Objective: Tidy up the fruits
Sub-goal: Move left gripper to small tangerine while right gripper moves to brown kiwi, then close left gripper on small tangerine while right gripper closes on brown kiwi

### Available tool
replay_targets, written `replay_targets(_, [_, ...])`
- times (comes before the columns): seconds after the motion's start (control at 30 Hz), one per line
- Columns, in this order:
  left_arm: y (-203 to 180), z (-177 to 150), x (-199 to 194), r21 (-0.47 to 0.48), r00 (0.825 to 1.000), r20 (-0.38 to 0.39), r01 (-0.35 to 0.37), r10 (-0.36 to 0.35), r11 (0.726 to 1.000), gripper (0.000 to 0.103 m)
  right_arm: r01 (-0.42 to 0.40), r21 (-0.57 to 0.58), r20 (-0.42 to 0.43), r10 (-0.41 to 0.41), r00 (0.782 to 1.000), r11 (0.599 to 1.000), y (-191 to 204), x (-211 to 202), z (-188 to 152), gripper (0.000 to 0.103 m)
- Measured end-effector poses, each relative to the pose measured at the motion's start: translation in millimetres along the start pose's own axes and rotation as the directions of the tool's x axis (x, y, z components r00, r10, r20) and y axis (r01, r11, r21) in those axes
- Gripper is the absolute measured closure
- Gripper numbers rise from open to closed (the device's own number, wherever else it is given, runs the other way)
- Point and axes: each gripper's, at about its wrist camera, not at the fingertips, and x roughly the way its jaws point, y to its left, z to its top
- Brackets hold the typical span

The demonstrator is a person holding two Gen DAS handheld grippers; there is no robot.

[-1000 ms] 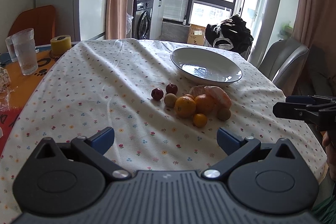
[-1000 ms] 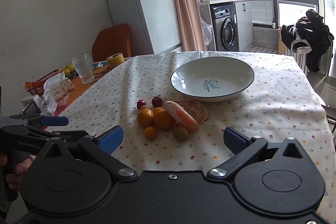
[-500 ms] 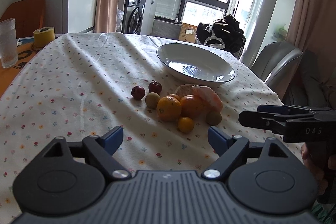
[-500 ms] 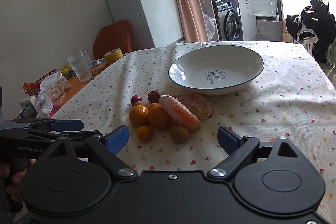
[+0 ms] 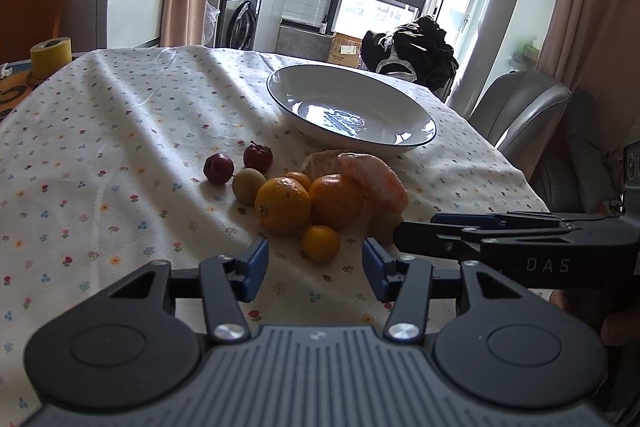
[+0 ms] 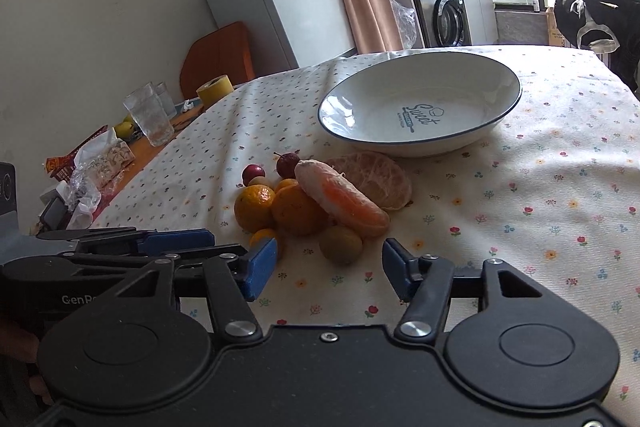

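1. The left gripper is built of matte black plastic, with two round housings and a ribbed grey centre panel.
2. Its fingers are tipped with blue pads, and silver screws are set at the linkage pivots.
3. The right gripper is shaped alike, but a smooth black centre plate with one small screw is seen.
4. White lettering "DAS" is printed on the right gripper's side, in the left wrist view.
5. "GenR", partly hidden, is printed on the left gripper's side.
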Motion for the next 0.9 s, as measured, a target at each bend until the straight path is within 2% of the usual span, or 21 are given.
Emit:
replay_targets(0.07, [-0.8, 0.0, 4.1, 0.004, 1.000, -0.004, 0.004, -0.004, 1.000, 0.058, -0.004, 0.004, -0.008, 0.004, 1.000, 1.000, -1.3, 3.9, -0.2, 0.053])
replay_targets(0.4, [0.8, 3.5, 26.4, -0.006, 0.999, -0.031, 0.017, -0.017, 1.000, 0.069, -0.005, 0.010, -0.026, 0.006, 1.000, 1.000, -7.7, 18.7, 1.4, 0.057])
replay_targets(0.47, [0.7, 3.0, 29.6, -0.008, 0.999, -0.034, 0.017, -0.017, 1.000, 0.072, -0.007, 0.003, -0.026, 0.007, 1.000, 1.000, -7.9, 20.2, 1.7, 0.063])
replay_targets(0.53, [0.0, 1.5, 30.5, -0.007, 0.999, -0.034, 0.019, -0.019, 1.000, 0.080, -0.008, -0.004, -0.034, 0.008, 0.999, 1.000, -7.9, 21.4, 2.0, 0.076])
replay_targets(0.7, [0.2, 0.3, 20.9, -0.021, 1.000, -0.015, 0.026, -0.026, 0.999, 0.080, -0.027, 0.003, -0.053, 0.027, 0.998, 1.000, -5.9, 17.1, 0.9, 0.078])
replay_targets(0.9, [-0.9, 1.4, 5.0, -0.022, 1.000, 0.017, 0.025, -0.025, 0.999, 0.081, -0.021, -0.006, -0.033, 0.021, 0.999, 1.000, 0.2, 4.5, -0.3, 0.078])
